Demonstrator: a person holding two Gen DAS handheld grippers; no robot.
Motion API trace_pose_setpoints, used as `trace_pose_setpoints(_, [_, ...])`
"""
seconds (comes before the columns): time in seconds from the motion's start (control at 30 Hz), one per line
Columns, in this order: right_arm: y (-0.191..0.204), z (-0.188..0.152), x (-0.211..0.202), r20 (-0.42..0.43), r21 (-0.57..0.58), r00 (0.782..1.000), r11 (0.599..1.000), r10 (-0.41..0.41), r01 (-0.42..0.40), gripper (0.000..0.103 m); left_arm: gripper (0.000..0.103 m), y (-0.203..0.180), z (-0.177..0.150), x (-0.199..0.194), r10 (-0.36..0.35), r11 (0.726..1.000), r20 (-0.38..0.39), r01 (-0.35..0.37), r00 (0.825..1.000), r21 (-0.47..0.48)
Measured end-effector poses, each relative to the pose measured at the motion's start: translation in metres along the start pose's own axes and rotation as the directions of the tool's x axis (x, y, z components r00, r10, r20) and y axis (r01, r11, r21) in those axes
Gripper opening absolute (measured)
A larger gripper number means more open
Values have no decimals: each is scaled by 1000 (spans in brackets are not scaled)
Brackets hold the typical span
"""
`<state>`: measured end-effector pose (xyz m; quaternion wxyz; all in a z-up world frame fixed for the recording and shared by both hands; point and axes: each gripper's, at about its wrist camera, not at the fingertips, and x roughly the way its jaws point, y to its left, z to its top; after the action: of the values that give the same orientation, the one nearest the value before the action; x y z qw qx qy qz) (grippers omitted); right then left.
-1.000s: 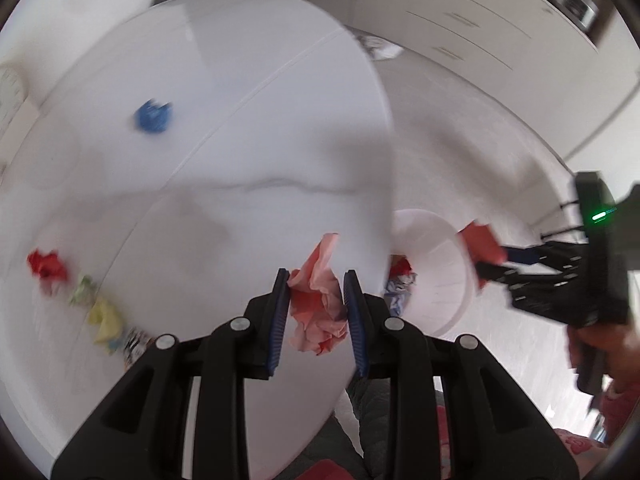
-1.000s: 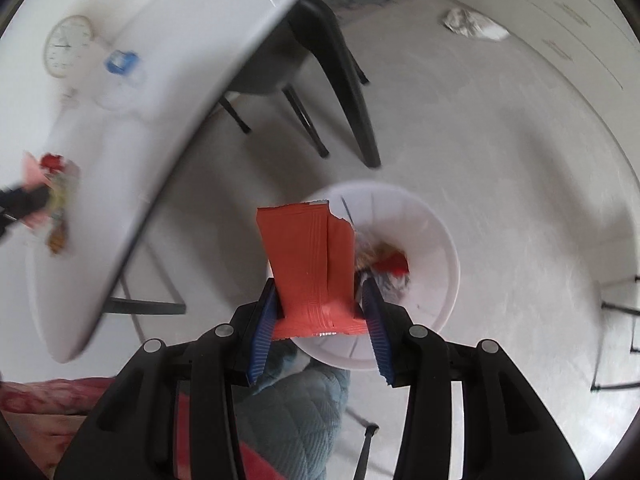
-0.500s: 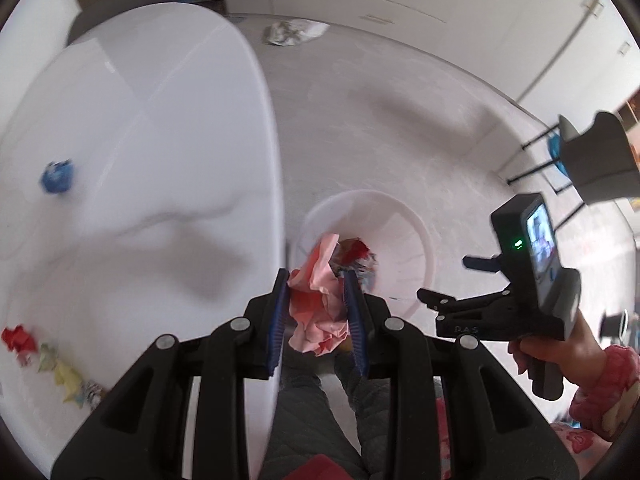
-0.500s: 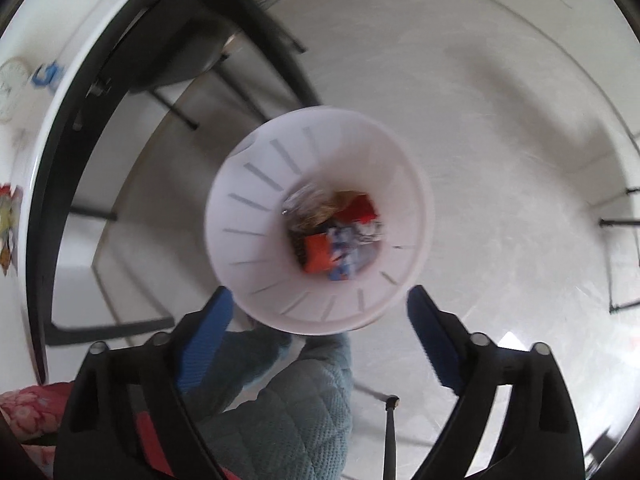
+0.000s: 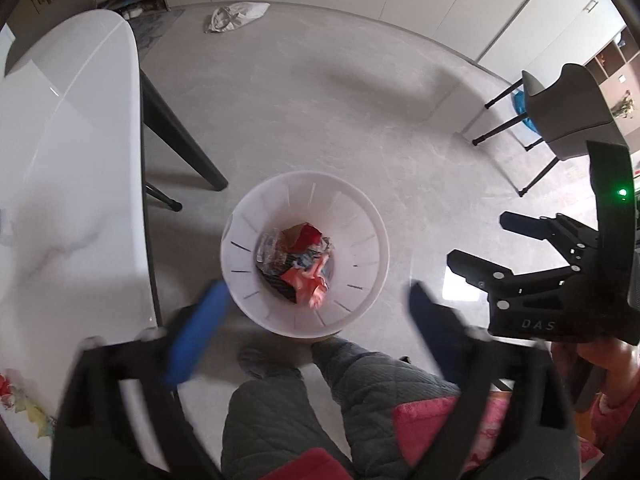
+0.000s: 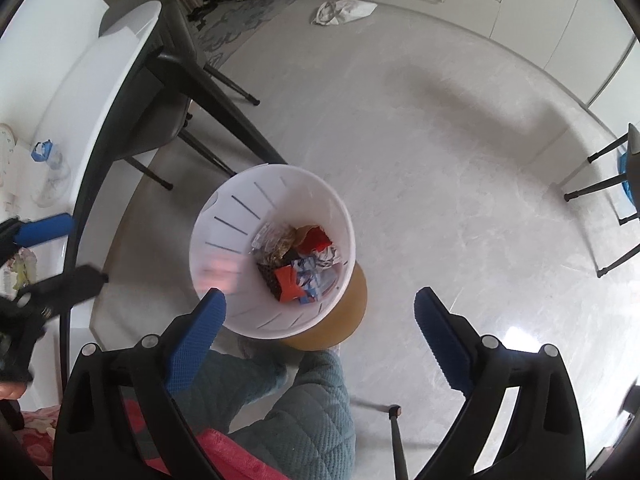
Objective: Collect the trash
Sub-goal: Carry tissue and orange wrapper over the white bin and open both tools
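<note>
A white slotted trash bin [image 5: 360,224] stands on the floor beside the table; it also shows in the right wrist view [image 6: 224,216]. It holds a heap of wrappers [image 5: 296,252], with a pink crumpled paper [image 5: 310,280] on top. My left gripper [image 5: 316,308] is open and empty just above the bin's near rim. My right gripper [image 6: 320,312] is open and empty over the bin; it also shows at the right of the left wrist view [image 5: 492,244]. More crumpled trash [image 5: 20,400] lies on the white table [image 5: 60,160].
A blue scrap [image 6: 42,150] lies on the table. Black table legs [image 5: 180,140] stand left of the bin. A grey chair [image 5: 568,120] stands at the right. A white bag [image 5: 236,16] lies on the floor far back. The person's legs [image 5: 320,400] are below.
My left gripper moved off the table over the bin, opened, and the pink paper fell in. My right gripper let its red wrapper fall in and stays open.
</note>
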<state>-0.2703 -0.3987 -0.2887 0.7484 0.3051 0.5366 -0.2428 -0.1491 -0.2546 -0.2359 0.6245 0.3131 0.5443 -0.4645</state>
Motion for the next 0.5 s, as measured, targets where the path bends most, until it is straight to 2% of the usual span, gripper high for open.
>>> trace_pose_setpoints(0.33, [4,-2,-3,1,-18,1000,1000,21,-21,95,95,1,-4,-10,13,1000,15,-13,1000,-23])
trace_pose_setpoints(0.5, [20,3,-9,18,-74,1000,997,5,-4,95,95,8,-8,-22,42,998,38,-40,998,-54])
